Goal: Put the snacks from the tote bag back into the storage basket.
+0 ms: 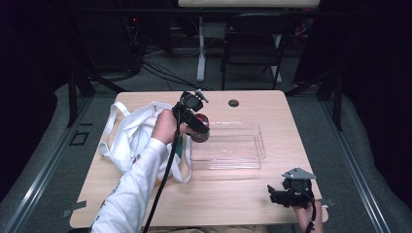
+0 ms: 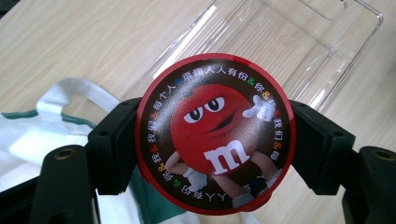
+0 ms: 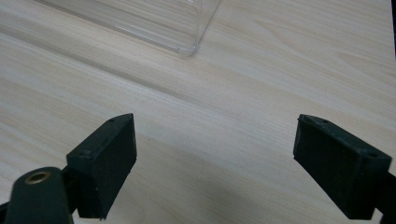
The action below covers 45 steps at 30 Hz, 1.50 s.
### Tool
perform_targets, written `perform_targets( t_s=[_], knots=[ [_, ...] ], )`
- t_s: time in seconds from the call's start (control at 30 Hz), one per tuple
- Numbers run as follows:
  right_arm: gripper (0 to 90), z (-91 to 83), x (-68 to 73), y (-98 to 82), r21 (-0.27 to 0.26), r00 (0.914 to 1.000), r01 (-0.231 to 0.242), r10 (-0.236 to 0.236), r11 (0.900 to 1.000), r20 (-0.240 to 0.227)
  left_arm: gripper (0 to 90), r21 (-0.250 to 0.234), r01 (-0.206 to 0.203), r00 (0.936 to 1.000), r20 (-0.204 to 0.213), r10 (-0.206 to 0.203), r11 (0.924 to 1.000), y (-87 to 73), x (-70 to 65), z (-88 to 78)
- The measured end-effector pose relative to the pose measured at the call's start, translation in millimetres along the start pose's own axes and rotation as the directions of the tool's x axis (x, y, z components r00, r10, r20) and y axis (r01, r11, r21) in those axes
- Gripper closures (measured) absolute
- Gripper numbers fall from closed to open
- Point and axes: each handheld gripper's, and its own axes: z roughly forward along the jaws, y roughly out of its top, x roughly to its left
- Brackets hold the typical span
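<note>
Our left gripper [image 2: 212, 154] jaws pinch the red candy tin [image 2: 215, 133], the clear tray [image 2: 327, 51] just beyond them; right jaws spread.

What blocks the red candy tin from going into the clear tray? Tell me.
Nothing visible does. The left gripper is shut on the red candy tin, held at the near left corner of the clear tray, which is open on top and looks empty. The white tote bag lies to the tin's left, away from the tray.
</note>
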Motion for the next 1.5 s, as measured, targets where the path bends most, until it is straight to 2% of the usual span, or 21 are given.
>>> perform_targets(
  t_s=[0.2,0.33,0.37,0.47,0.67,0.9,1.2,1.5],
  knots=[
    [12.9,-0.3,0.2,0.0,0.0,1.0,0.001,-0.001,1.0,0.0,25.9,0.009,-0.004,0.9999,0.016,0.004,1.0,-2.3,-3.7,9.5],
    [12.9,-0.6,0.0,-0.1,0.001,1.0,0.003,-0.003,1.0,0.001,25.9,0.009,0.009,0.9997,0.025,-0.009,0.9999,-4.6,-5.6,16.2],
    [12.9,-0.4,0.0,0.0,0.003,1.0,0.002,-0.002,1.0,0.0,25.9,0.019,-0.001,0.9997,0.024,0.0,0.9998,-4.9,-5.2,17.3],
    [12.9,-0.8,0.6,0.0,-0.003,1.0,0.003,-0.003,1.0,-0.001,25.9,0.013,0.017,0.9995,0.025,-0.017,0.9998,-7.1,-5.8,21.7],
    [12.9,-0.9,0.6,0.2,0.003,1.0,0.003,-0.003,1.0,-0.002,25.9,0.024,0.022,0.9992,0.034,-0.023,0.9995,-12.1,-6.1,34.4],
    [12.9,-0.7,0.3,0.0,0.001,1.0,0.002,-0.002,1.0,-0.006,25.9,0.041,0.03,0.9992,0.025,-0.031,0.9987,-18.2,-7.1,47.7],
    [12.8,-0.5,0.8,-0.1,0.001,1.0,0.001,-0.001,1.0,-0.002,25.9,0.103,0.032,0.9988,0.033,-0.035,0.9942,-28.2,-8.3,73.4],
    [12.8,-1.0,0.6,-0.1,0.005,1.0,0.007,-0.007,1.0,-0.002,25.8,0.154,0.012,0.9994,0.029,-0.016,0.988,-34.5,-13.4,92.8]
  ],
)
